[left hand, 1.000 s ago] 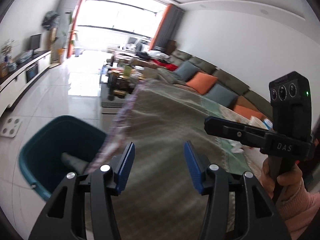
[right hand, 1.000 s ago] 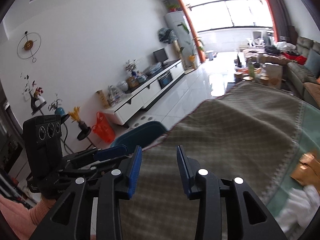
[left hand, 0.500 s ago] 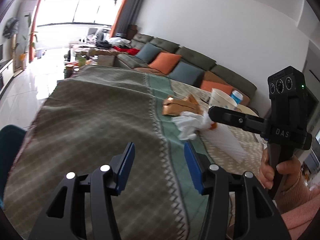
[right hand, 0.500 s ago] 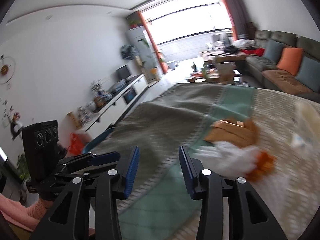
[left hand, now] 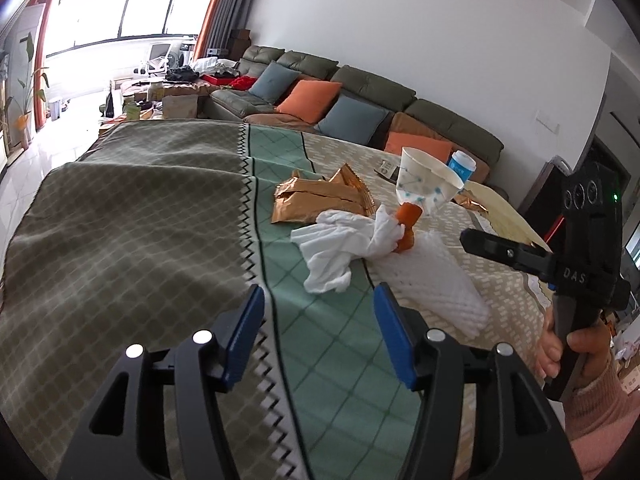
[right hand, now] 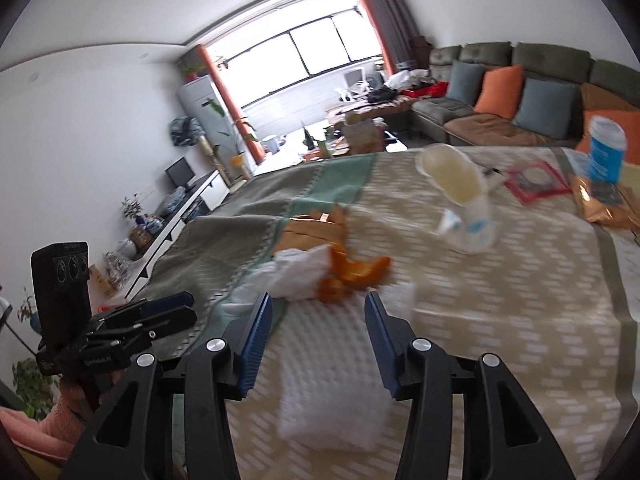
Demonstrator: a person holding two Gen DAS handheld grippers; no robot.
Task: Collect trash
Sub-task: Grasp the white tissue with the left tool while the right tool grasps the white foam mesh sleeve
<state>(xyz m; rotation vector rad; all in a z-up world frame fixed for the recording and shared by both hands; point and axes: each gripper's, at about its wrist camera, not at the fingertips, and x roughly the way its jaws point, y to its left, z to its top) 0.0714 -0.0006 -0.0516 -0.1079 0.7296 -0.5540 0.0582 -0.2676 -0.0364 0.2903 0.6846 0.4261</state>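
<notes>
Trash lies on the cloth-covered table: a crumpled white tissue, orange peel, a gold foil wrapper, a white foam net sleeve and a tipped paper cup. My left gripper is open and empty, just short of the tissue. My right gripper is open and empty, over the foam sleeve near the peel.
A blue-and-white cup, a red packet and a second gold wrapper lie at the table's far right. A sofa with orange and grey cushions runs behind the table. A TV cabinet lines the left wall.
Both grippers swung right from the teal bin at the table's left side to face the trash pile, and moved closer to it. Both stayed open.
</notes>
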